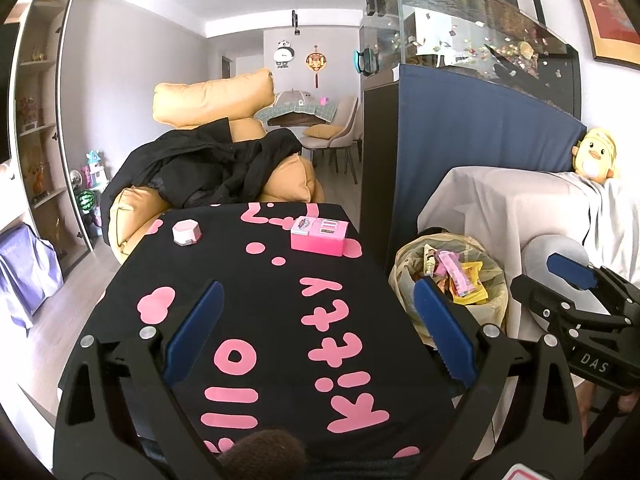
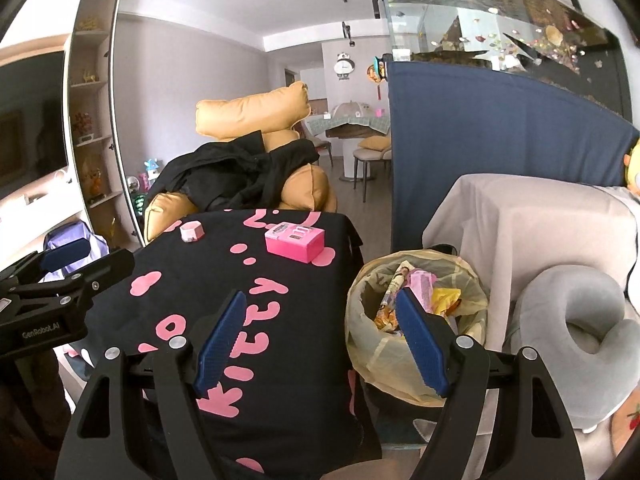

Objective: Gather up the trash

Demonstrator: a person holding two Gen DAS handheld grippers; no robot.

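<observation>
both tools empty. left tool wide, over the black bench. right tool wide, straddling the bench edge and the trash bin. wrappers lie in the bin, just past its right finger. pink box and small white box sit at the bench's far end.

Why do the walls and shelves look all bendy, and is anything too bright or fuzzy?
Left wrist view: fisheye lens bows the shelf, corners go black, wall by the fish tank is washed out. Right wrist view: same bending, the bin is sharp, fuzzier at the edges.
</observation>
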